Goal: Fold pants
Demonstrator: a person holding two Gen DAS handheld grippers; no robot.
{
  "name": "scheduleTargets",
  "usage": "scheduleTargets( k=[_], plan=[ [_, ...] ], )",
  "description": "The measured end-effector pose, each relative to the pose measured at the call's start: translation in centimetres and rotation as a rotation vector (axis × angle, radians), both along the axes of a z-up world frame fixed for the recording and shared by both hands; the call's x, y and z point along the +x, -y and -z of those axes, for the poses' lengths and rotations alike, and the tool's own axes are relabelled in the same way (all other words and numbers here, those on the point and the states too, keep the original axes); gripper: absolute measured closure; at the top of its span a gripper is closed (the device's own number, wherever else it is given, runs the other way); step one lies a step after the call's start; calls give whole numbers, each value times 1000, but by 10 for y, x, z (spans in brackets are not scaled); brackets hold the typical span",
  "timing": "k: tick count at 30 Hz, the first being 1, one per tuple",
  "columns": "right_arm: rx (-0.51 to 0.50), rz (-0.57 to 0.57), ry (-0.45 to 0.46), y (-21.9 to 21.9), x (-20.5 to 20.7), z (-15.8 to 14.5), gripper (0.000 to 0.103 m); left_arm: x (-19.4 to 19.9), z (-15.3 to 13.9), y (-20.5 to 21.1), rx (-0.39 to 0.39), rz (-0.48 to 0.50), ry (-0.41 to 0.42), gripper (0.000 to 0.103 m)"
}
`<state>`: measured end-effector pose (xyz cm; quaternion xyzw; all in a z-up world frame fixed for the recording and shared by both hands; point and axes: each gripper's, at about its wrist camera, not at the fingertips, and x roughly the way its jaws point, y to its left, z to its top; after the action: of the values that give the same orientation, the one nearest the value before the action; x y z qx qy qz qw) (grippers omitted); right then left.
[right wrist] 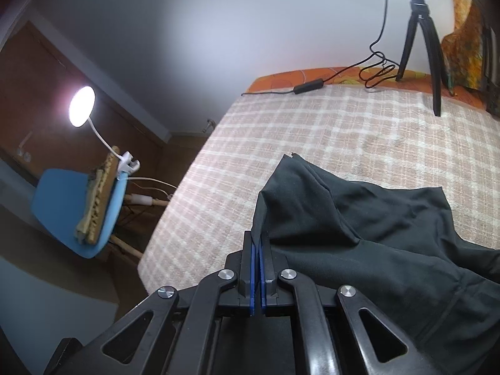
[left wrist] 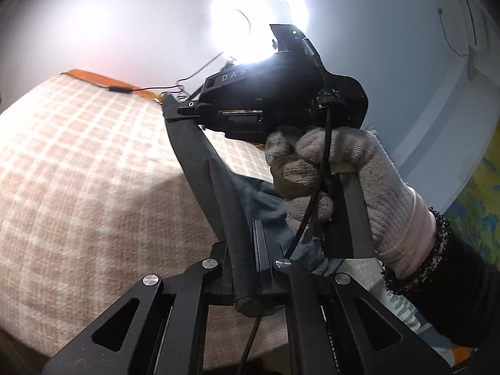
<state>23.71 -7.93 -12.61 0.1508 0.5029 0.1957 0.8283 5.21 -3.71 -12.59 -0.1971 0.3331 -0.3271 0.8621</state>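
- The left hand-held gripper point(left wrist: 250, 268), low in the left wrist frame, is clamped on a rolled edge of the dark pants point(left wrist: 206, 168).
- That edge stretches taut toward the right hand-held gripper point(left wrist: 184, 109) at frame centre, gripped by a gloved hand point(left wrist: 328, 181).
- In the right wrist view, the right hand-held gripper's blue pads point(right wrist: 253, 268) pinch the fabric; the rest drapes lower right over the checked bed point(right wrist: 312, 125).
- Holding both ends likely keeps the edge straight for the fold.
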Motion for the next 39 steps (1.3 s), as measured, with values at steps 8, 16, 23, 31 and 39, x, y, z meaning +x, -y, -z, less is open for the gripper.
scheduleTargets(
  k=[8,16,23,31,39],
  plan=[
    [39,63,60,65,-22,-35,103,-4,-20,60,23,121,52,98],
    [10,173,111,150,-52,-61,103,0,-28,141,63,265,78,98],
    [-13,307,101,243,-86,-54,103,8,-18,224,110,416,54,98],
    [-7,424,38,338,-109,-15,103,24,1,298,155,527,-2,98],
    [-7,464,2,390,-124,18,103,26,19,334,201,558,-44,98]
  ],
)
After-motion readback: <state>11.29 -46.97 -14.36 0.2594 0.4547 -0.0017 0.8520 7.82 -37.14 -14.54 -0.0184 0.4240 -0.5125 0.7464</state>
